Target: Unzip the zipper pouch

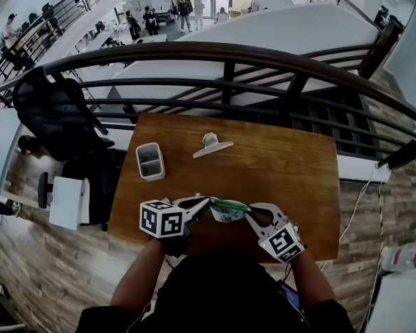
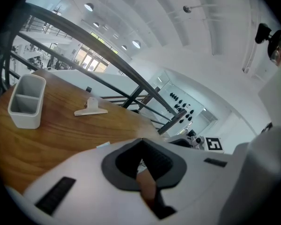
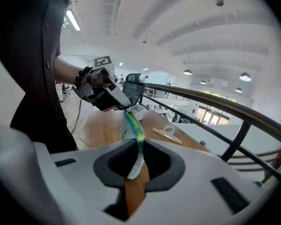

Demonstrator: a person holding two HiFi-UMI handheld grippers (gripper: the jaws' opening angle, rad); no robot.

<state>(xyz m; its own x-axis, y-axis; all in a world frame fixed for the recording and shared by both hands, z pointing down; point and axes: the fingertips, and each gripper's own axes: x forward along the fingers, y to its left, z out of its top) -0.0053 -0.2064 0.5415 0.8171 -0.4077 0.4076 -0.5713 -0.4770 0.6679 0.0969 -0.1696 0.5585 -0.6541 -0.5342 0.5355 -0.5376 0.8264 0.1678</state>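
At the left tongs (image 1: 206, 202), pouch (image 1: 228, 211) edge seems hidden.

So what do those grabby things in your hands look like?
Each is pale grey plastic. The left gripper and right gripper end in tongs with dark ribbed pads, and each carries a white cube with black square markers. The person's top is black.

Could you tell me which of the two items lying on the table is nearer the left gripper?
The grey two-compartment tray, which sits just beyond the left gripper. The white clip lies farther back and to the right.
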